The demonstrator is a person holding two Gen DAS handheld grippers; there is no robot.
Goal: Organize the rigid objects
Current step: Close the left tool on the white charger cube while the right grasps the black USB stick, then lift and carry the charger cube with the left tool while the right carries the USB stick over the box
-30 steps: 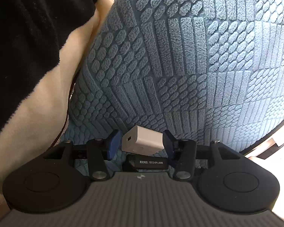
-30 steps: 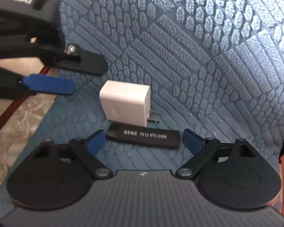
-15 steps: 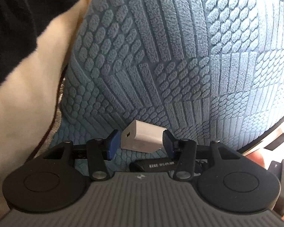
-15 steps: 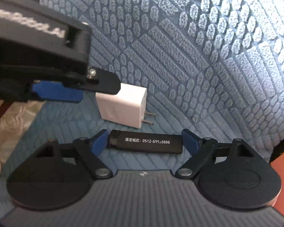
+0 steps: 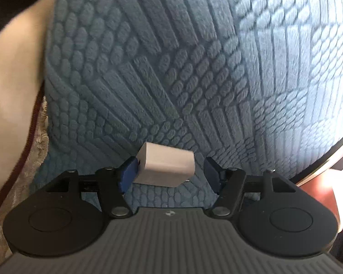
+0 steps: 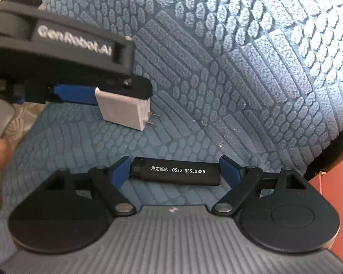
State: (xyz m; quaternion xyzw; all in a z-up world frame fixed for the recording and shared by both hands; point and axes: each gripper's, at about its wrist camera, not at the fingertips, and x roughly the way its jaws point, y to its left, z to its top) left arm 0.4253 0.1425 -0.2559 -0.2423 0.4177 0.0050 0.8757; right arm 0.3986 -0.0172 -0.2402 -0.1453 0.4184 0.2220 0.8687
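Here, left gripper (image 5: 169, 171) opening, charger (image 5: 164, 167) between

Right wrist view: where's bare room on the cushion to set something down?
Free: the broad blue cushion beyond and right of the white charger. Crowded: near left, where the left gripper, jaws opening, brackets the charger by the black lighter in the right gripper.

Blue embossed fabric is filling both of my feeds.

I'm seeing the blue textured cover (image 5: 194, 73) running across most of the left wrist view, its raised ovals and bars fanning out, and it is spreading across the right wrist view (image 6: 240, 80) too. At nine o'clock a cream fleece cloth (image 5: 13, 86) is lying against its edge, with black fabric (image 5: 9, 2) showing at eleven o'clock. At four o'clock an orange-red surface (image 6: 333, 205) is peeking in.
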